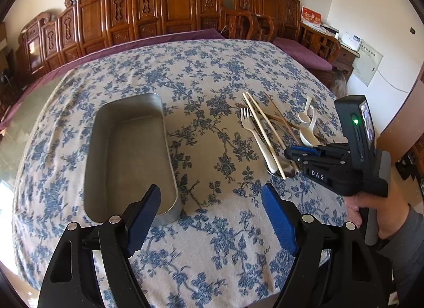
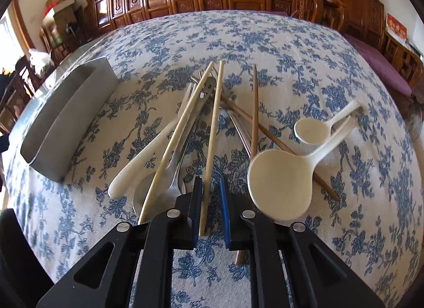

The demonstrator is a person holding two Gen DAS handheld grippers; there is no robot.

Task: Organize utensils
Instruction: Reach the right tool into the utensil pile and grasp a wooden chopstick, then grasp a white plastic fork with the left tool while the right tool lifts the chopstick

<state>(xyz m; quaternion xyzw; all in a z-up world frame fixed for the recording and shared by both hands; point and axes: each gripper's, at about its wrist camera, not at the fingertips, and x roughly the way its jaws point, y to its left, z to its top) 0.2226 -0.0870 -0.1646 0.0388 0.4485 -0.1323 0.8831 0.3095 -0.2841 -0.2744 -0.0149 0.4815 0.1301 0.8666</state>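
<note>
A grey metal tray [image 1: 127, 154] lies with nothing in it on the floral tablecloth, just ahead and left of my left gripper [image 1: 210, 194], which is open and holds nothing. To the right sits the utensil pile [image 1: 267, 135]. My right gripper [image 1: 287, 152] dips into its near end. In the right wrist view a pale chopstick [image 2: 213, 127] runs between the narrowly parted fingers of my right gripper [image 2: 210, 186]. It lies against the left pad, with a slit to the right pad. Around it lie a large white spoon [image 2: 281, 183], a small white spoon [image 2: 312, 130], a white fork [image 2: 137, 162], a metal spoon [image 2: 169, 191] and brown chopsticks [image 2: 255, 111].
The tray [image 2: 66, 119] stands at the far left of the pile. A person's hand [image 1: 371, 207] in a grey sleeve holds the right gripper. Carved wooden benches [image 1: 172, 8] with purple cushions [image 1: 302, 51] ring the table's far edge.
</note>
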